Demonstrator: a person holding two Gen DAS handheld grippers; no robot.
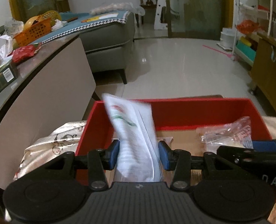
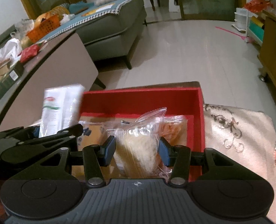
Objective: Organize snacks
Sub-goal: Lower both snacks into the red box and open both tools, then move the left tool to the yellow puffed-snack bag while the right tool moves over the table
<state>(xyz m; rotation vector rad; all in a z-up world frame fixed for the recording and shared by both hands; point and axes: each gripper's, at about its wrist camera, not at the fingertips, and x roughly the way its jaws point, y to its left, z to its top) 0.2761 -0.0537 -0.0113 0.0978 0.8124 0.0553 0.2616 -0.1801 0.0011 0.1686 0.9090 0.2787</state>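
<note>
A red open-topped cardboard box [image 1: 199, 112] lies ahead of and below both sets of jaws. The left gripper [image 1: 138, 154] is clamped on an upright white printed snack packet [image 1: 132, 130] over the box. The right gripper [image 2: 137, 152] is clamped on a clear plastic snack bag [image 2: 139, 147] inside it.
</note>
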